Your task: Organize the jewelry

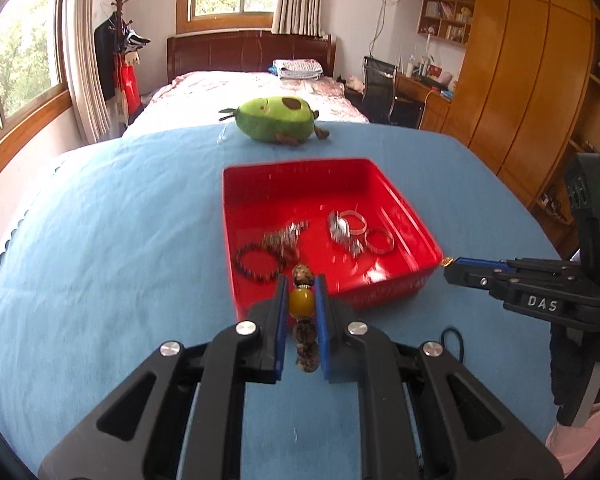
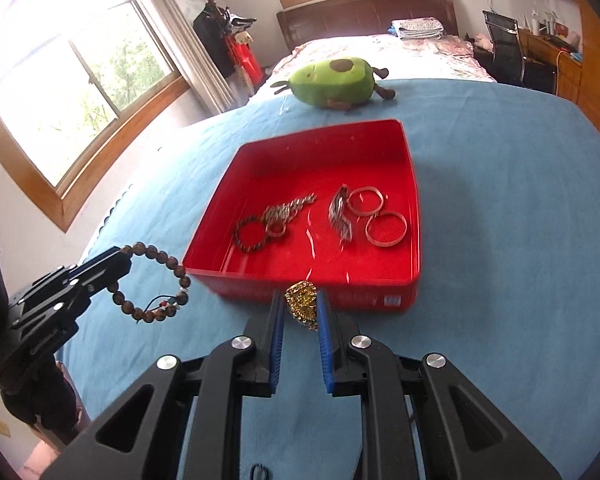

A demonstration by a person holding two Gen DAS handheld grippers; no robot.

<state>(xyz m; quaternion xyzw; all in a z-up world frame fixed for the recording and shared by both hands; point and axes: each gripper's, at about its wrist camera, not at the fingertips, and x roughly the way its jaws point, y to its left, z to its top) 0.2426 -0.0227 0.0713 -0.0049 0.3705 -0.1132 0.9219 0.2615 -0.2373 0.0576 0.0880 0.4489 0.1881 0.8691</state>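
Left wrist view, room: bed [image 1: 256,88] with a dark headboard, curtained windows, a coat stand [image 1: 120,40], a desk with a black chair [image 1: 380,84], and wooden wardrobes [image 1: 520,60] along one wall.
Surface: blue cloth [image 1: 100,240] covering the table; folds show near its far edge.
Plush: green avocado toy [image 1: 274,120] lying at the far edge of the cloth.
Tray: red tray [image 1: 300,184] on the cloth, just beyond both grippers; white writing on its near wall is too blurred to read.
Tray contents: a dark beaded bracelet [image 2: 252,236], a tangled silver chain [image 2: 290,212], a silver watch band [image 2: 340,216] and two silver bangles [image 2: 384,228], all lying on the tray floor.
Left gripper [image 1: 302,280]: clamped on a brown bead bracelet [image 2: 156,280] with one amber bead; in the right wrist view the loop hangs clear of the cloth, beside the tray's near left corner.
Right gripper [image 2: 300,300]: clamped on a small gold ornament [image 2: 302,304], held at the tray's near wall; the ornament's exact kind cannot be told.
Writing: "DAS" in raised letters on the right gripper's side.
Small item: thin dark loop [image 1: 454,340] on the cloth, partly cut off behind the left gripper's body.
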